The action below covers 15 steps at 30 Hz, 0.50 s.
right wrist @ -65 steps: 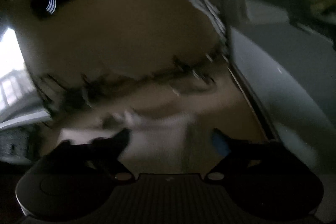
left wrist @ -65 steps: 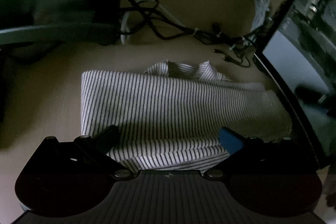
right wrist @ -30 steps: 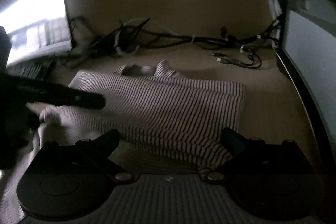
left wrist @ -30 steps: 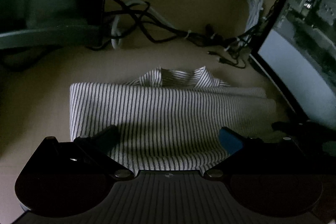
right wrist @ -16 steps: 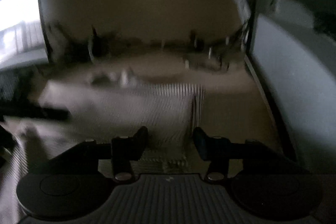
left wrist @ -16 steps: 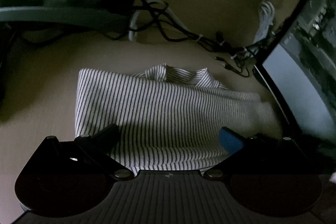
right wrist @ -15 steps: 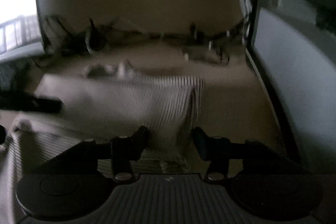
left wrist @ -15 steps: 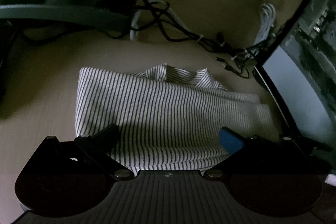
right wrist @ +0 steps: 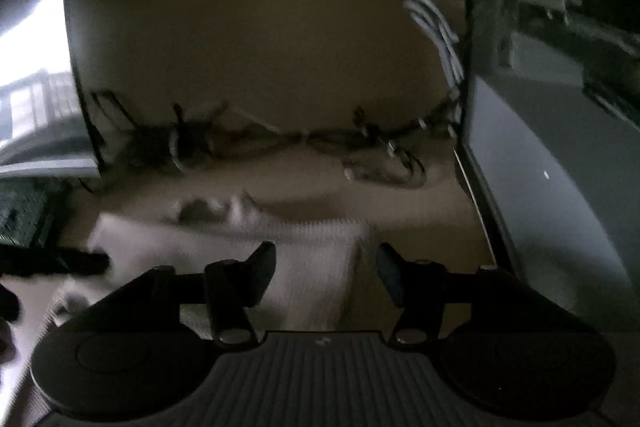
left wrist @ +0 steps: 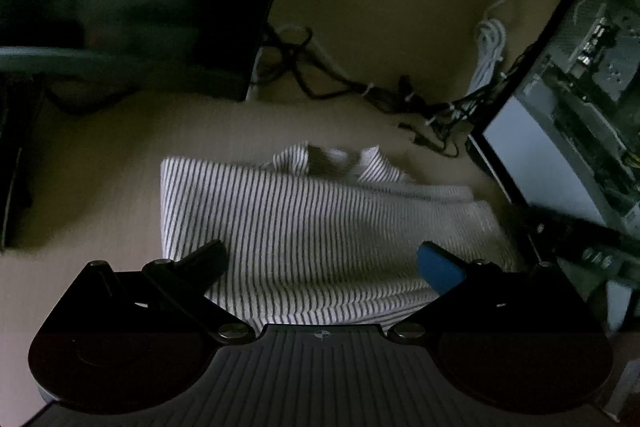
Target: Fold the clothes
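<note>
The shirt (left wrist: 320, 227) lies crosswise beneath both grippers: left gripper (left wrist: 322, 259) spread wide over its near edge, right gripper (right wrist: 326, 269) part-spread, empty, astride its right edge.

Right two-finger black gripper (right wrist: 326, 267) hovering over the pale folded garment (right wrist: 240, 239), fingers parted, nothing between them. Garment lying blurred on the tan wooden tabletop (right wrist: 420, 227). Tangle of dark cables (right wrist: 280, 139) running along the far wall. Black finger of the left gripper (right wrist: 60, 261) reaching in at left.
</note>
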{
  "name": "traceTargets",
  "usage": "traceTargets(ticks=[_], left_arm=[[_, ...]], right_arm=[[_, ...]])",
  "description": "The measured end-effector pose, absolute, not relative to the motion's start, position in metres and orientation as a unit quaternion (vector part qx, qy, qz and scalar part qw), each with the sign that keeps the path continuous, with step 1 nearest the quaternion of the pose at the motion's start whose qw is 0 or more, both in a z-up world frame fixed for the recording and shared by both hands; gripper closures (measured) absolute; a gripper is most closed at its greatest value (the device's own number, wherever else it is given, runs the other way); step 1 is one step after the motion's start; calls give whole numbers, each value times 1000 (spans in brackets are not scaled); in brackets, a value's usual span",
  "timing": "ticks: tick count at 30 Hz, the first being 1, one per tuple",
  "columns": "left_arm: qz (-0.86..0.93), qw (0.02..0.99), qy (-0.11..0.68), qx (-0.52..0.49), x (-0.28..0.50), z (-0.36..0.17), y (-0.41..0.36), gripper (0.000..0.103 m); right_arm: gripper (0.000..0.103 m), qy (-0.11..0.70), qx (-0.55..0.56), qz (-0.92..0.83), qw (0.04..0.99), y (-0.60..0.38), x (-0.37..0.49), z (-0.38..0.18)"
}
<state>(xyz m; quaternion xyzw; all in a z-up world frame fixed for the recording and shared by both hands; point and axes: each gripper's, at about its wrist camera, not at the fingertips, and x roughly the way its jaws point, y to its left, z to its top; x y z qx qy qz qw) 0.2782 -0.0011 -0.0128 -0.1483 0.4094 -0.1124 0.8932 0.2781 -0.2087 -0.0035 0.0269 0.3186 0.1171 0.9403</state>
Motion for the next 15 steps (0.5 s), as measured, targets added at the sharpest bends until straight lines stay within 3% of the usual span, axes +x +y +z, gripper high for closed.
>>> traceTargets(ticks=[7, 15], left_arm=[[-100, 887, 423, -155, 283, -27, 13, 0], [-56, 893, 407, -182, 265, -6, 37, 0]], right_arm=[[56, 384, -2, 129, 914, -194, 288, -45], [56, 356, 14, 160, 921, -187, 321, 9]])
